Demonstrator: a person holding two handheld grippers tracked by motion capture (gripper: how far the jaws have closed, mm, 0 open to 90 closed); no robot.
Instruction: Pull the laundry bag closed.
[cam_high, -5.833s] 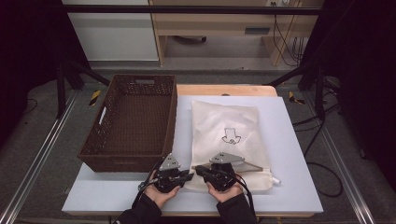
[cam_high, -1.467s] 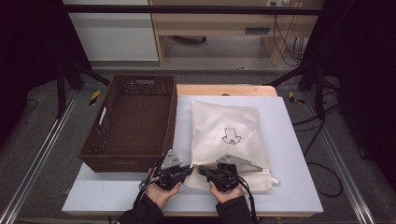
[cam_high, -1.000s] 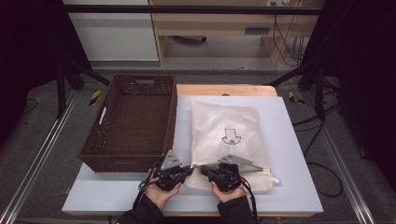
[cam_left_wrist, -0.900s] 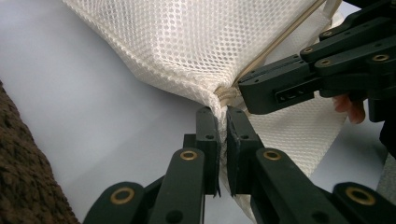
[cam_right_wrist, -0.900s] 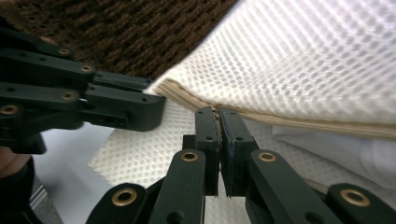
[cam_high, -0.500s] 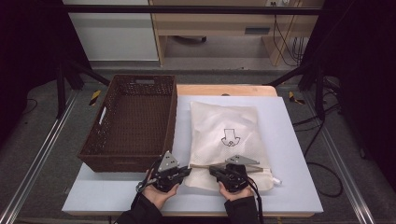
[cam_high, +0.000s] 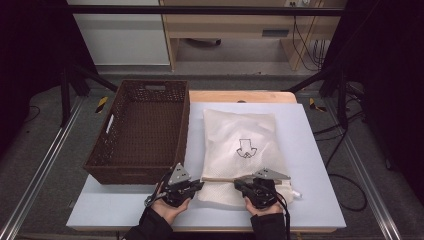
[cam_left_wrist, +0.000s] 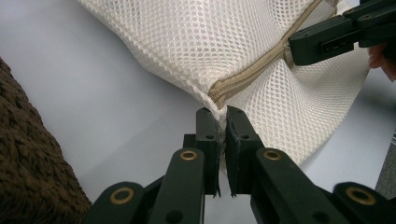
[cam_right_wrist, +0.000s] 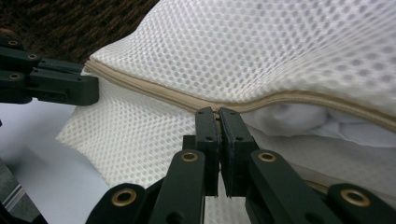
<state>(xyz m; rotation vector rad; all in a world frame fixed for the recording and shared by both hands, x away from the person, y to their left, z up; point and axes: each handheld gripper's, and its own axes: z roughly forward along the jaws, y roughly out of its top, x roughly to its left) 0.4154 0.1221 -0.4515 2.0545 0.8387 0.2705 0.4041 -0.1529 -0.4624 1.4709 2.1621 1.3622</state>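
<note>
On the near edge of the white table (cam_high: 320, 205), a white mesh bag (cam_high: 245, 145) lies flat beside a brown woven basket (cam_high: 142, 130), with a small dark drawing printed on its upper face. The basket sits to the left of the bag, its long side running just beside the bag's left edge.

The person's left gripper (cam_left_wrist: 222, 114) has its jaws pressed together on the near left corner of the bag, right where the tan zipper (cam_left_wrist: 247, 77) ends, and the corner is lifted a little off the table. The right gripper (cam_right_wrist: 217, 112) is pinched tight at the zipper line farther along the same near edge; whether it has the slider itself between its jaws I cannot tell. To the right of that grip the zipper stands parted, and white cloth (cam_right_wrist: 299, 119) shows inside the bag.

From above, the two grippers sit apart along the bag's near edge, the zipper stretched straight between them.
</note>
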